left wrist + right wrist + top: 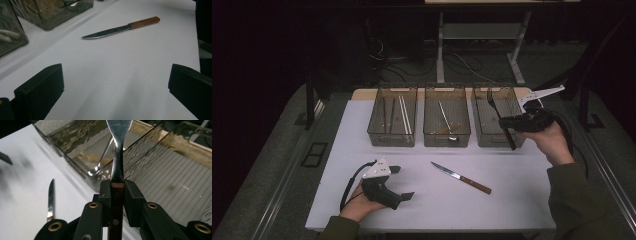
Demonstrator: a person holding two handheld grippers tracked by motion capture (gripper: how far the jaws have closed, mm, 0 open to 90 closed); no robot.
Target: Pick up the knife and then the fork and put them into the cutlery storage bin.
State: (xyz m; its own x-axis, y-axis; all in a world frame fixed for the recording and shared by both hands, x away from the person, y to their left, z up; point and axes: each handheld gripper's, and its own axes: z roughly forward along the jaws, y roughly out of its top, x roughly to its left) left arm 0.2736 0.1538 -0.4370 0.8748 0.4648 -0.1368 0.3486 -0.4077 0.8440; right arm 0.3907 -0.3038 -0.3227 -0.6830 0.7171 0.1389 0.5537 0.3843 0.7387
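A steel knife (460, 177) with a brown wooden handle lies on the white table (512, 200).

The room is dark, with light falling mainly on the white counter (432, 200) at the lower middle of the frame. Grey carpeted floor (272, 165) surrounds it. At the upper middle stand a white-legged desk frame (441, 50) and loose cables (462, 62).

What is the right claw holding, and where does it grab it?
The right claw grips a fork by its wooden handle, metal end pointing up. The left claw holds nothing.
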